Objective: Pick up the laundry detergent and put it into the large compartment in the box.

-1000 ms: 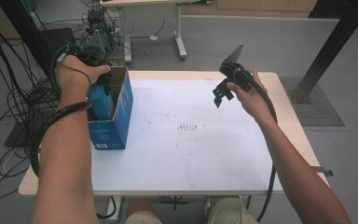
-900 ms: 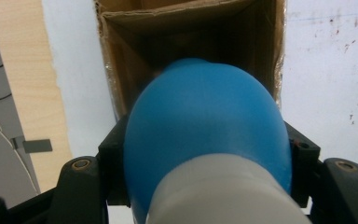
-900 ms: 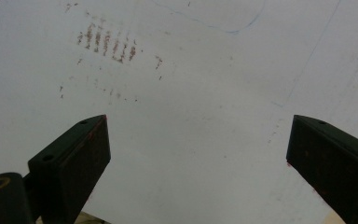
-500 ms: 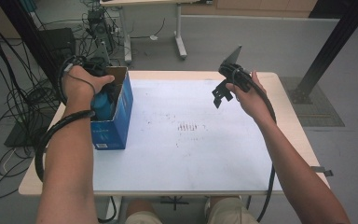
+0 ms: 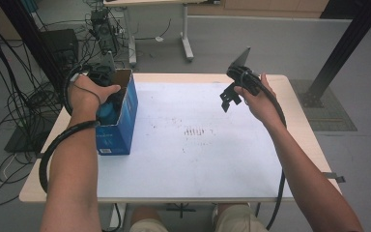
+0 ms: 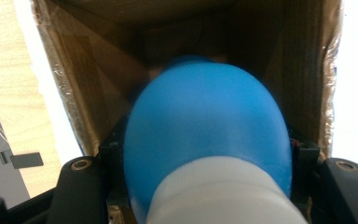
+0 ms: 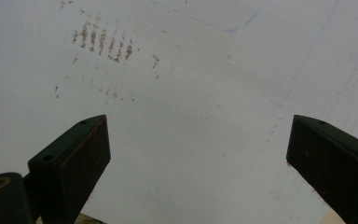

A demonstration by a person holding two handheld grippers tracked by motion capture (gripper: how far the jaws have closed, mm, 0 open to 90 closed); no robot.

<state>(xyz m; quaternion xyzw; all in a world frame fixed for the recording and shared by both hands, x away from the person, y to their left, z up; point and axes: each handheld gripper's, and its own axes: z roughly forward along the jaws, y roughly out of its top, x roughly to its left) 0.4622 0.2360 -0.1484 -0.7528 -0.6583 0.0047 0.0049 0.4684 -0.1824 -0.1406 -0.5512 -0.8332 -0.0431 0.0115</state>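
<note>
A blue cardboard box (image 5: 121,121) with an open top stands at the table's left edge. My left gripper (image 5: 108,104) points down into it, shut on a blue bottle (image 6: 205,135) with a white part (image 6: 223,196) near the camera. The bottle hangs inside the box's brown interior (image 6: 88,84); in the high view a bit of the blue bottle (image 5: 107,112) peeks out under the hand. My right gripper (image 7: 198,163) is held above the white table sheet (image 5: 198,140) at the right, open, with nothing between its fingers (image 7: 74,158). In the high view the right gripper (image 5: 229,99) hangs over the sheet's far right part.
Reddish-brown smudges (image 5: 198,130) mark the middle of the white sheet. The wooden table rim (image 5: 299,125) shows around it. Cables (image 5: 14,101) and dark equipment lie on the floor at the left; a black post (image 5: 340,53) stands at the right.
My left hand has sunk, carrying the blue bottle deeper into the box. The right hand has stayed where it was.
</note>
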